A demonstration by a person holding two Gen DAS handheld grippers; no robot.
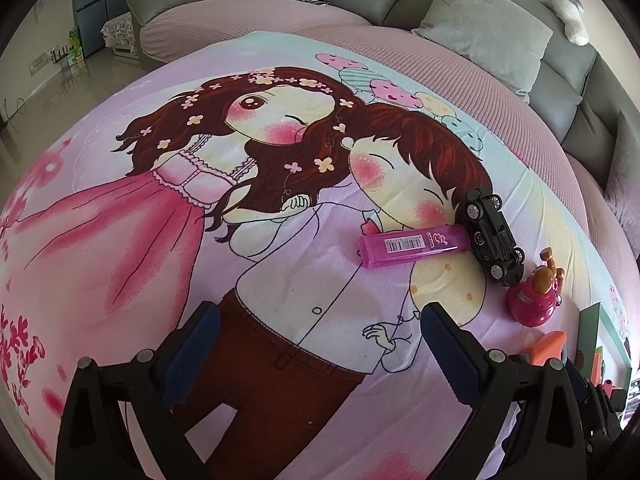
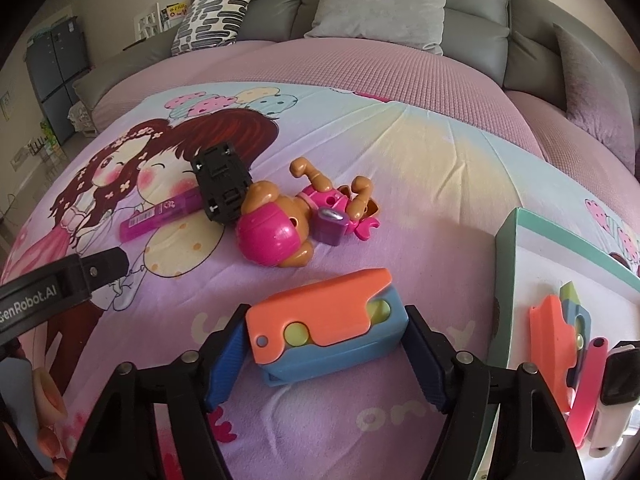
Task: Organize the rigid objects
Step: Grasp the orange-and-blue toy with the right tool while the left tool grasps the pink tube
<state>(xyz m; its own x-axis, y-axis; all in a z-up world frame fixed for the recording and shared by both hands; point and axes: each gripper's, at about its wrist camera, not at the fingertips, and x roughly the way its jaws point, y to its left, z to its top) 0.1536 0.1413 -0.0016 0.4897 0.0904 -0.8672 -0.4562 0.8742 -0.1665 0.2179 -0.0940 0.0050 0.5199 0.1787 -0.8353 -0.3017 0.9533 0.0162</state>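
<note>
My right hand-held gripper (image 2: 326,354) straddles the orange-and-blue plastic toy knife (image 2: 326,326) on the cartoon-print bedsheet (image 2: 400,152), pads beside its ends, contact unclear; an off-centre squeeze could twist it free. My left hand-held gripper (image 1: 320,344) stands apart, empty.

Layout as you see it in the right wrist view: the folding toy (image 2: 326,326) lies on the printed blanket (image 2: 400,152), directly between the right gripper (image 2: 326,344) fingers. Behind it lies the dog figure (image 2: 296,222) on its side. To its left, touching its head, stands the toy car (image 2: 220,188), tipped on its side. Left of the car lies the lighter (image 2: 160,218), one end reaching under the car. To your right sits the box (image 2: 516,240), holding several small items. The left gripper (image 1: 320,332) is at far left. Behind the blanket runs the sofa (image 2: 472,36), with cushions (image 2: 380,4) on it.
</note>
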